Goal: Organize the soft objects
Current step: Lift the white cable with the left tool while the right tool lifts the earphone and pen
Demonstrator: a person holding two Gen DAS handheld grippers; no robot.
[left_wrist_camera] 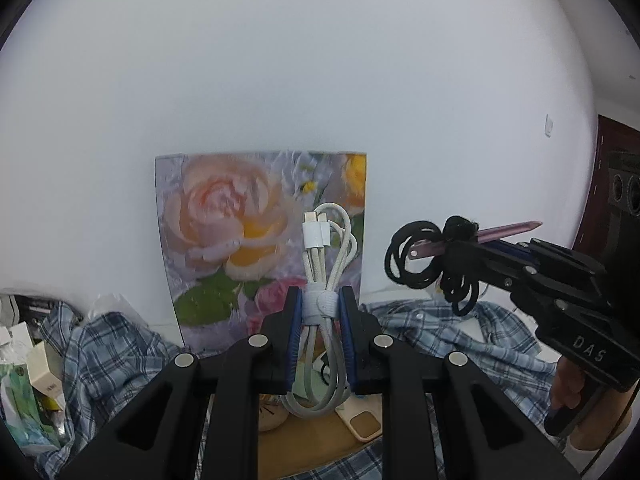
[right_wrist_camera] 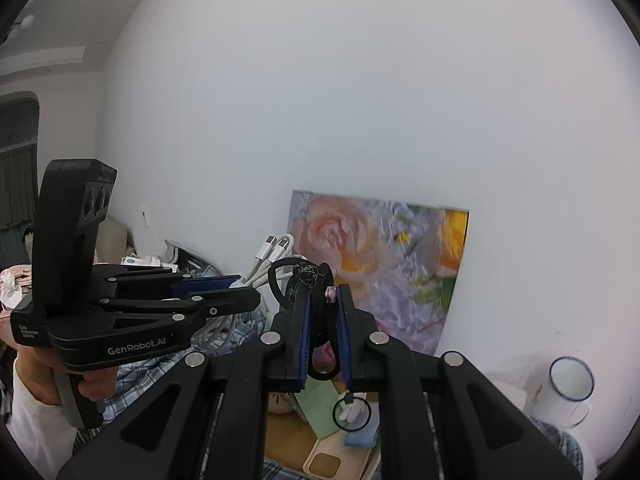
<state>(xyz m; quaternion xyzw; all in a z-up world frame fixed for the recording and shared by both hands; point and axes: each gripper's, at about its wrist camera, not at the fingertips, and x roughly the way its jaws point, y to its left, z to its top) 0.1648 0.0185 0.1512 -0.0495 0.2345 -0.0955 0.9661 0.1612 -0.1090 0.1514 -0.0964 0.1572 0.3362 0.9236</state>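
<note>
Clamped shut in the left gripper, a coiled white cable is held upright by its strap. A black hair-tie bundle is pinched in the closed right gripper, above checked cloth, before a floral picture.

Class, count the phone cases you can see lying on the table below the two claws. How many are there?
2. A beige phone case lies nearest the camera; a green phone case lies just behind it, partly hidden by the right claw. Others may be hidden.
</note>
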